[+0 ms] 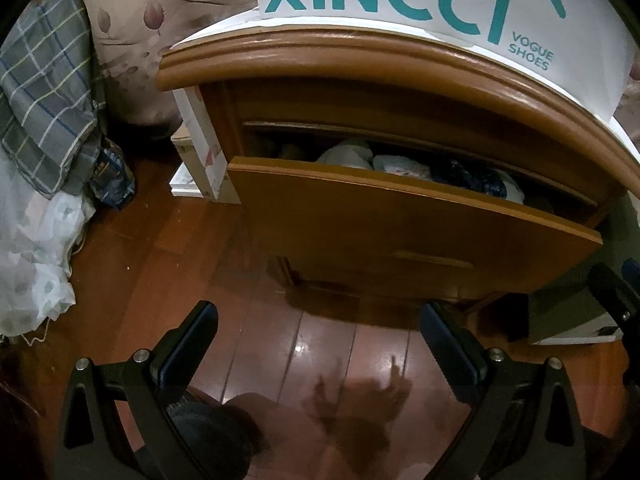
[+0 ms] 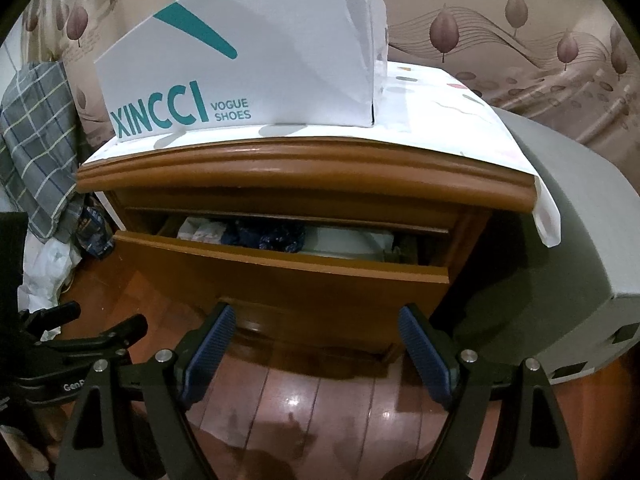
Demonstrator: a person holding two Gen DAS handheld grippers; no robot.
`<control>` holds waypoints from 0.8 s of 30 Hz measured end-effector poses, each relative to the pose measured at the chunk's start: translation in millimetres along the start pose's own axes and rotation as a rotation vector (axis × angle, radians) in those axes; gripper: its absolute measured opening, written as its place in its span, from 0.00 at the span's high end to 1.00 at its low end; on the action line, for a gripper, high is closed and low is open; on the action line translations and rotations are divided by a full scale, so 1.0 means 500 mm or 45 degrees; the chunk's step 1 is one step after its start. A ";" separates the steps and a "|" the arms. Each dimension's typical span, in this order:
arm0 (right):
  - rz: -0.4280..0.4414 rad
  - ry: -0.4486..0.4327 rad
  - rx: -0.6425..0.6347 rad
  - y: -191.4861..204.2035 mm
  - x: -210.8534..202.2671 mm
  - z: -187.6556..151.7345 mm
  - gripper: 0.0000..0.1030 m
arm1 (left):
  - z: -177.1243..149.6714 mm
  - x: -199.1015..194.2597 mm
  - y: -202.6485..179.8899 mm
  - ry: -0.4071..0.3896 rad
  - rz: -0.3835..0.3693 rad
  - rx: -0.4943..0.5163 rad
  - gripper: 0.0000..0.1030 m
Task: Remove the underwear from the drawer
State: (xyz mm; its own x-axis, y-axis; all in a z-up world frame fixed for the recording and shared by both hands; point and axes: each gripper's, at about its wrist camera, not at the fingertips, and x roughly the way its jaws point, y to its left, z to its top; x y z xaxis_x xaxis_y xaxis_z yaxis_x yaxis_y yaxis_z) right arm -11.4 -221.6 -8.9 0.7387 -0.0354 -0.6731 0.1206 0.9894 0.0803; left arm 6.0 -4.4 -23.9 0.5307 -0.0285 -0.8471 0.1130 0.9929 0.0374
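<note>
A wooden nightstand has its top drawer [image 1: 400,216] [image 2: 280,280] pulled partly out. Inside lie bunched clothes: white pieces [image 1: 352,154] [image 2: 200,232] and a dark blue patterned piece [image 1: 476,178] [image 2: 268,236]. Which of them is underwear I cannot tell. My left gripper [image 1: 320,320] hovers open over the floor in front of the drawer, with nothing between its fingers. My right gripper [image 2: 316,324] is open too, low in front of the drawer face and empty. The left gripper's body [image 2: 80,340] shows at the left edge of the right wrist view.
A white XINCCI shoe box [image 2: 248,64] stands on the nightstand's cloth-covered top [image 2: 440,120]. Plaid fabric [image 1: 44,92] and white sheer cloth [image 1: 36,248] pile at the left. A grey box [image 2: 580,240] sits right of the nightstand. Reddish wooden floor [image 1: 320,360] lies below.
</note>
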 end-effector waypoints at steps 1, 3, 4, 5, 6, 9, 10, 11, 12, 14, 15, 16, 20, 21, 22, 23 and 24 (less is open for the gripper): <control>-0.005 -0.015 -0.004 -0.001 -0.001 0.000 0.17 | 0.000 -0.002 0.001 -0.004 0.001 0.001 0.03; 0.001 -0.008 0.012 -0.005 -0.002 0.001 0.17 | 0.003 -0.012 0.007 -0.021 -0.016 -0.016 0.03; -0.001 0.005 0.017 -0.006 -0.002 0.002 0.17 | 0.005 -0.017 0.011 -0.031 -0.028 -0.033 0.03; -0.003 0.023 0.022 -0.008 -0.002 0.003 0.17 | 0.008 -0.023 0.018 -0.044 -0.046 -0.058 0.03; -0.001 0.020 0.032 -0.011 -0.003 0.005 0.17 | 0.012 -0.030 0.026 -0.064 -0.067 -0.092 0.03; 0.008 0.010 0.064 -0.022 -0.009 0.010 0.17 | 0.026 -0.037 0.051 -0.075 -0.138 -0.208 0.03; 0.014 0.013 0.078 -0.027 -0.010 0.012 0.17 | 0.033 -0.035 0.061 -0.068 -0.186 -0.275 0.03; 0.013 0.017 0.085 -0.029 -0.011 0.013 0.17 | 0.038 -0.031 0.070 -0.059 -0.224 -0.335 0.03; 0.013 0.020 0.092 -0.032 -0.012 0.014 0.17 | 0.042 -0.027 0.076 -0.054 -0.254 -0.374 0.03; 0.011 0.036 0.102 -0.037 -0.011 0.015 0.17 | 0.052 -0.011 0.090 -0.054 -0.320 -0.491 0.03; 0.012 0.038 0.110 -0.039 -0.012 0.015 0.17 | 0.055 -0.005 0.094 -0.057 -0.330 -0.529 0.03; 0.015 0.040 0.121 -0.043 -0.013 0.016 0.17 | 0.059 0.007 0.098 -0.063 -0.352 -0.584 0.03; 0.020 0.043 0.147 -0.053 -0.014 0.016 0.17 | 0.066 0.060 0.102 -0.029 -0.392 -0.720 0.03; 0.023 0.047 0.152 -0.054 -0.014 0.017 0.17 | 0.067 0.069 0.102 -0.022 -0.396 -0.740 0.03; 0.025 0.050 0.158 -0.056 -0.014 0.018 0.17 | 0.067 0.082 0.102 -0.012 -0.394 -0.764 0.03; 0.023 0.051 0.158 -0.056 -0.013 0.019 0.17 | 0.068 0.090 0.100 -0.007 -0.402 -0.776 0.03; 0.023 0.053 0.157 -0.057 -0.012 0.020 0.17 | 0.069 0.098 0.098 -0.008 -0.416 -0.789 0.03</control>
State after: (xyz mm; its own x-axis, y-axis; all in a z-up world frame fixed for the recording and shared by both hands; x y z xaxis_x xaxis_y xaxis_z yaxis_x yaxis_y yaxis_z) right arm -12.8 -250.9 0.3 0.7139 -0.0092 -0.7002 0.1901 0.9649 0.1810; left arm 66.5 39.0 -45.1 0.5559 -0.3358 -0.7604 -0.2310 0.8164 -0.5293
